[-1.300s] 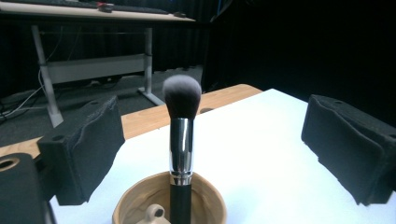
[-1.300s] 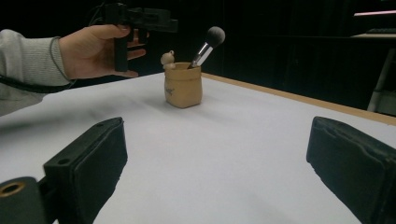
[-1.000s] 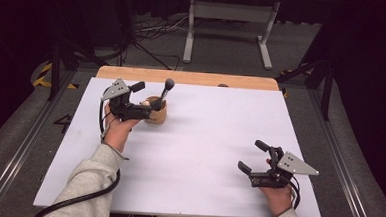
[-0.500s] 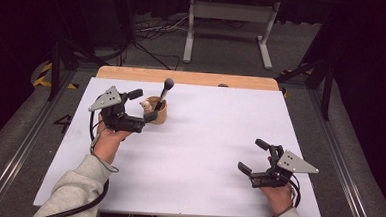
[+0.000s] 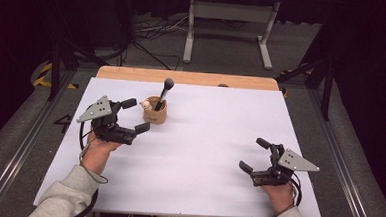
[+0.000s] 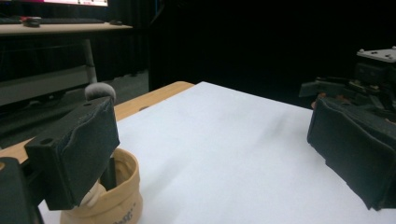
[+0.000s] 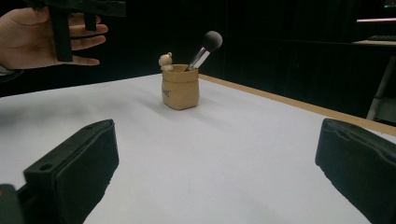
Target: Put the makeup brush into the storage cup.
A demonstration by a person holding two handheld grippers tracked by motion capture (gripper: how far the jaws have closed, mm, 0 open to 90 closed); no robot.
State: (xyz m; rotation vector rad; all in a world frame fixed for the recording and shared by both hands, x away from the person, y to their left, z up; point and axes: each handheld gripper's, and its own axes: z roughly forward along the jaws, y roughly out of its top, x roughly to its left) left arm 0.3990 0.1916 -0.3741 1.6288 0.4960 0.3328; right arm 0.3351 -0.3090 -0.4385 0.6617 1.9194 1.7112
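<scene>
A tan sack-shaped holder [image 5: 155, 114] stands on the white table top [image 5: 203, 159], left of centre toward the far side. A makeup brush [image 5: 167, 84] leans out of it, and a small bear figure [image 5: 145, 105] sits at its rim. My left gripper [image 5: 137, 115] is open just left of the holder, its jaws pointing at it but apart from it. In the left gripper view the holder [image 6: 119, 196] sits behind the left jaw. My right gripper [image 5: 251, 154] rests open near the front right, holding nothing. It faces the holder [image 7: 180, 88] and brush [image 7: 212, 41] from far off.
A bare wooden strip [image 5: 192, 77] runs along the table's far edge. Beyond it stand a metal frame [image 5: 230, 20] and cables on the dark floor. The other hand [image 7: 42, 35] shows at the top left of the right gripper view.
My left gripper has pulled back from the holder, to the left and toward the person, still open. The holder, brush and right gripper have stayed put.
</scene>
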